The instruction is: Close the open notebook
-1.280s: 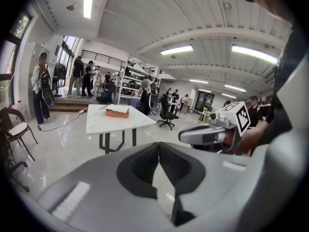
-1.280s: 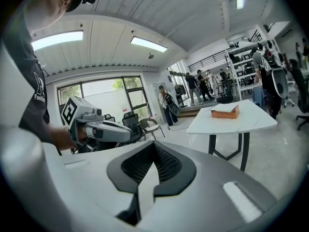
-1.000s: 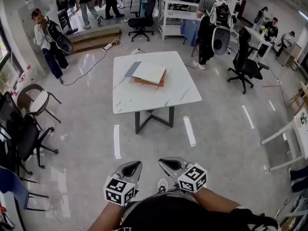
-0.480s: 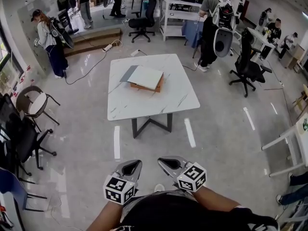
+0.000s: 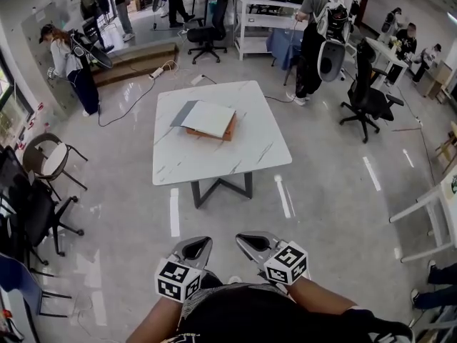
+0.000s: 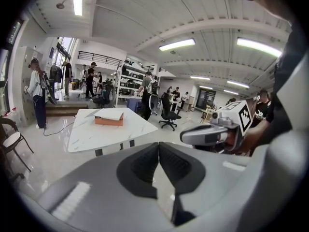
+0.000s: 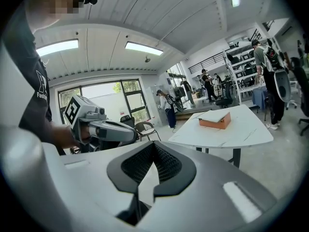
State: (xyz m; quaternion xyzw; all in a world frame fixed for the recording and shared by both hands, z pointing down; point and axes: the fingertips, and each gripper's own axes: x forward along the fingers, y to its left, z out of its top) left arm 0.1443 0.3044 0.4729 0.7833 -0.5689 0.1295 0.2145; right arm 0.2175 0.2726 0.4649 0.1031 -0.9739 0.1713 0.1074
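The open notebook [image 5: 208, 118] lies with white pages up and a grey cover flap to the left, on an orange box [image 5: 211, 132] on the white marble table [image 5: 235, 159] far ahead. The left gripper view shows the notebook [image 6: 110, 114] small and distant, and so does the right gripper view, notebook [image 7: 215, 115]. My left gripper [image 5: 202, 244] and right gripper [image 5: 243, 241] are held side by side close to my body, several steps short of the table. Both are shut on nothing; the left gripper [image 6: 158, 145] and right gripper [image 7: 154, 145] show pads meeting at the tips.
Grey floor with white tape marks lies between me and the table. Chairs [image 5: 44, 161] stand at the left, an office chair [image 5: 367, 96] at the right, another white table [image 5: 437, 204] at the right edge. A person with a backpack [image 5: 314, 31] stands behind the table by shelves [image 5: 268, 9].
The table has grown slightly larger and shifted left in the head view. The person at the left has walked a little. Both grippers keep their pose, shut.
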